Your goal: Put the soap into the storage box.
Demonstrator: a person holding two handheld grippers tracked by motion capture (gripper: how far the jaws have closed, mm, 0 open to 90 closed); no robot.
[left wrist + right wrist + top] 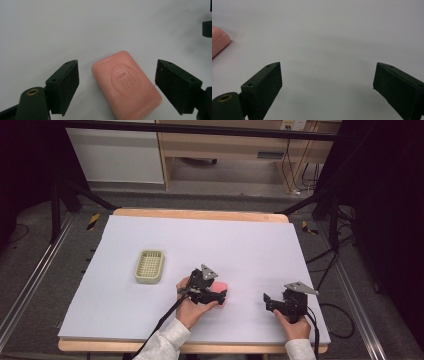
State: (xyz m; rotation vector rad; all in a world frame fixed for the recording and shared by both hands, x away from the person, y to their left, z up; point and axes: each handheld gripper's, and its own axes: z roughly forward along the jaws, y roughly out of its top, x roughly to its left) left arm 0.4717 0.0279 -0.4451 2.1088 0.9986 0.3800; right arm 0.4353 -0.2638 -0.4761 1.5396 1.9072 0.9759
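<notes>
A pink bar of soap [126, 85] with an embossed oval stamp lies flat on the white sheet, a little right of the table's middle [222, 286]. My left gripper [116, 85] is open and straddles the bar, one jaw on each side, with the pads off it. In the high view the left gripper [220, 295] sits low over the soap, held by a hand in a light sleeve. My right gripper [268, 301] rests near the front right of the sheet, open, with nothing between its jaws [327, 82]. The soap's end [218, 40] shows at the left edge of the right gripper view.
A pale green slotted basket [149, 266] stands on the white sheet [225, 240] to the left of the soap. The sheet covers a wooden table [200, 213]. Black frame bars and cables surround the table.
</notes>
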